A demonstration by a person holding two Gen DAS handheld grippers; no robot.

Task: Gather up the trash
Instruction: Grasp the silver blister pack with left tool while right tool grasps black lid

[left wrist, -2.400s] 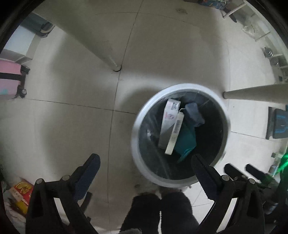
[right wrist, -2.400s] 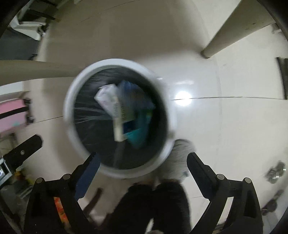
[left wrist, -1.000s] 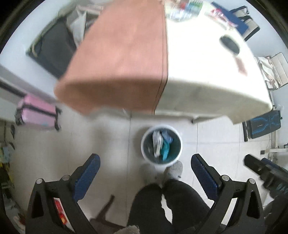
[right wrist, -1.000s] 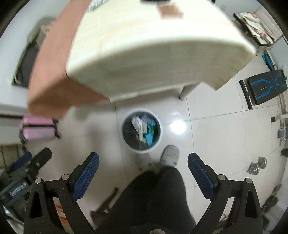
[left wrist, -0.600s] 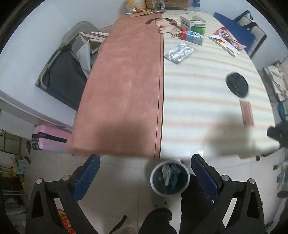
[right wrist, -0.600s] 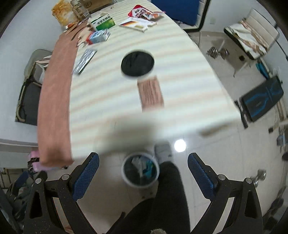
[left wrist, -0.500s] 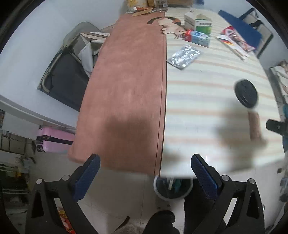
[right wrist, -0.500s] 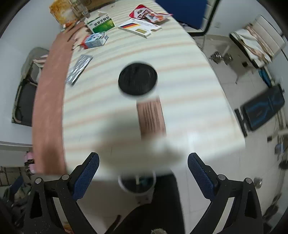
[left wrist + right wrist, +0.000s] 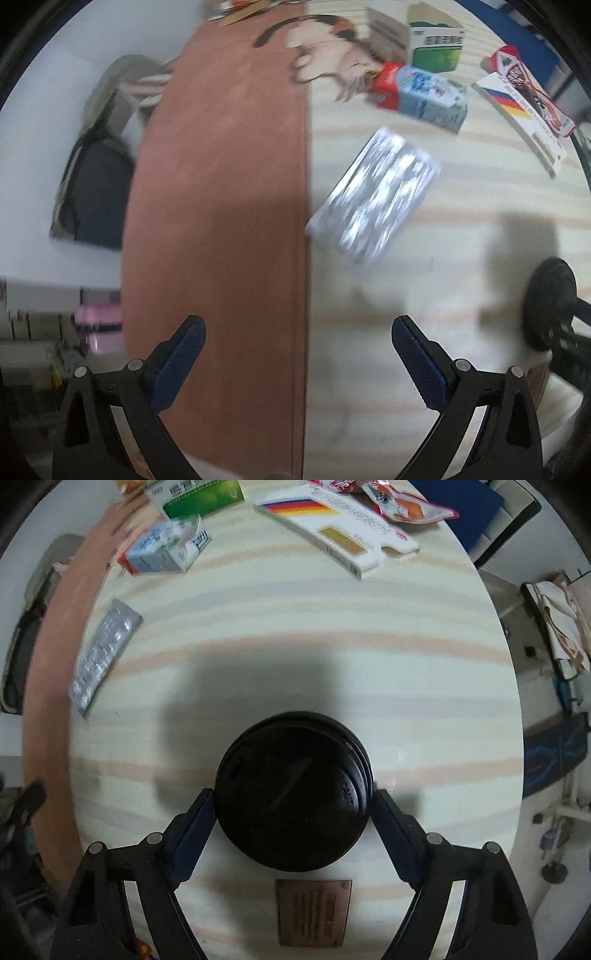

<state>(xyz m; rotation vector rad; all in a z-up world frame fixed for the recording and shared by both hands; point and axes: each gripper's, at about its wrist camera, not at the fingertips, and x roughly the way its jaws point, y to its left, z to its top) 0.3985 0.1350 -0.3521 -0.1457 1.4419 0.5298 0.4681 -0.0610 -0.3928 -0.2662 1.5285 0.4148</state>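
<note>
The black disposable cup lid [image 9: 293, 790] is taken as the landmark, lying flat on the striped table [image 9: 314, 657]. The right gripper [image 9: 293, 812] is set astride it, one finger at each side of the rim and spread wide; whether the pads actually touch the rim cannot be told, so a firm grasp is not assumed. This straddling placement is judged to be preparation for pinching the lid as the next piece of trash. A small brown card [image 9: 313, 912] is seen just nearer the camera than the lid.

Beyond the lid and to its left, a foil blister pack [image 9: 103, 657] is laid close to the brown cloth strip [image 9: 48, 657]. Farther beyond it, a small milk carton [image 9: 162, 550], a green medicine box [image 9: 203, 496], a white striped package [image 9: 336, 520] and a red snack wrapper [image 9: 399, 498] are left scattered, presumably awaiting collection.

The left gripper [image 9: 297, 354] is held wide open and empty, well left of the lid, above the cloth's edge, apparently in reserve.
</note>
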